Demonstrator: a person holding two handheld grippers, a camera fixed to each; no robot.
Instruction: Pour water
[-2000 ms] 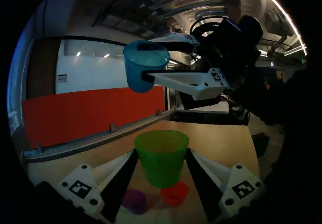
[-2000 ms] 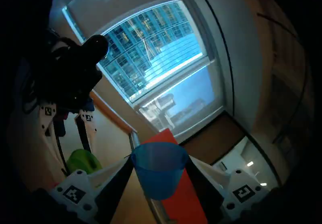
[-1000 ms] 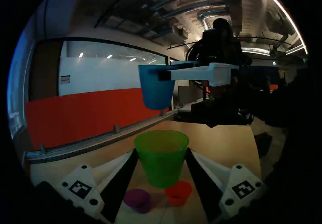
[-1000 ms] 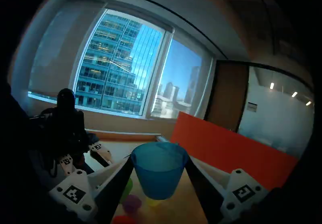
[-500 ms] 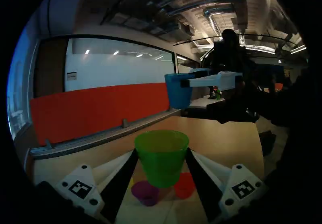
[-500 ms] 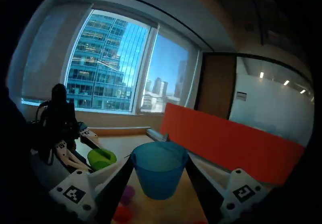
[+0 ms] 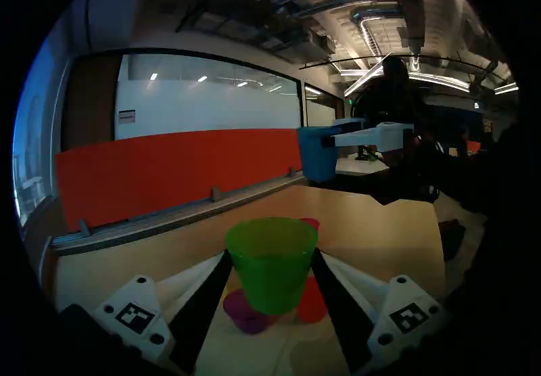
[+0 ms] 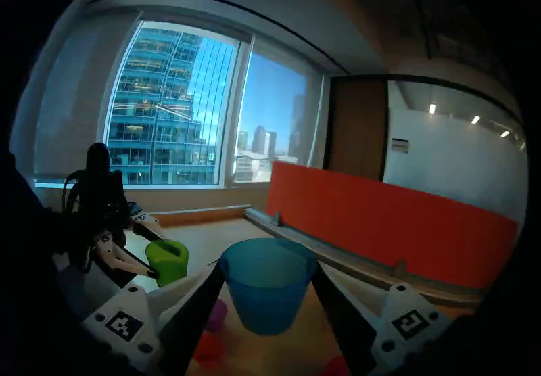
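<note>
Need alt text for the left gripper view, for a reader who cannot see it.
The left gripper holds an upright green cup above a wooden table. Farther off, the right gripper holds a blue cup upright in the air. A small purple cup and a red cup sit on the table below the green one.

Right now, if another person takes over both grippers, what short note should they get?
Left gripper: shut on green cup, upright, over the table.
Right gripper: shut on blue cup, upright, apart from the green cup.
On the table: small purple cup and red cup.
Done: both cups gripped. Whether water was poured, I cannot tell; no water level shows.
Left: check the cups, pour if needed, set both down.
</note>
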